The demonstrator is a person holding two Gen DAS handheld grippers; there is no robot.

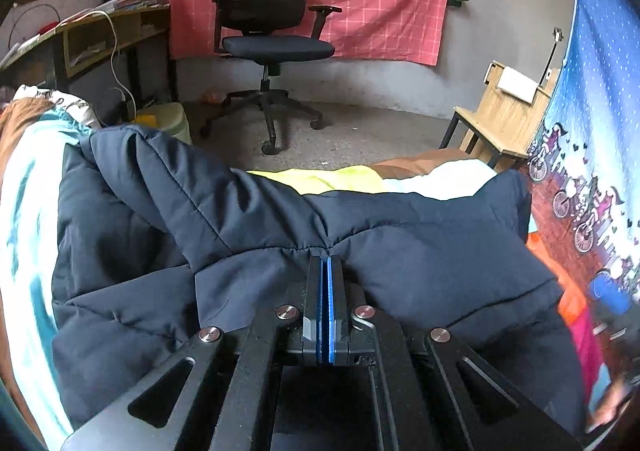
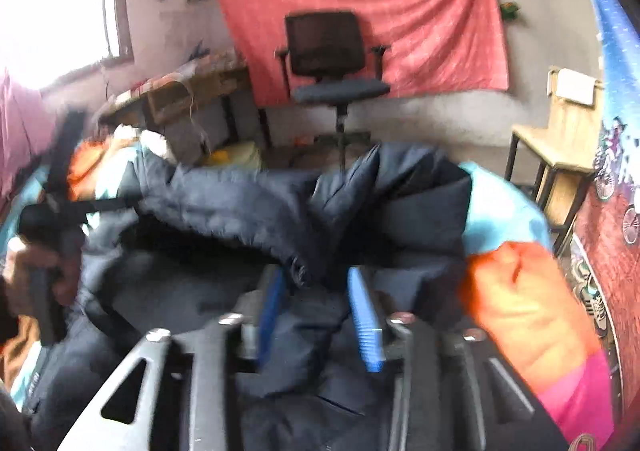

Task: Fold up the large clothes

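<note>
My left claw (image 1: 325, 263) is pinching the jacket (image 1: 248, 235), which lies on the bed (image 1: 24, 219). My right claw (image 2: 316, 283) stands spread, fabric between its pads. I should carry the fold over slowly and flat.

A dark navy quilted puffer jacket (image 1: 248, 235) lies crumpled across the bed (image 1: 24, 187), reaching its far edge. One sleeve drapes diagonally over the body, its stitched cuff uppermost.
</note>
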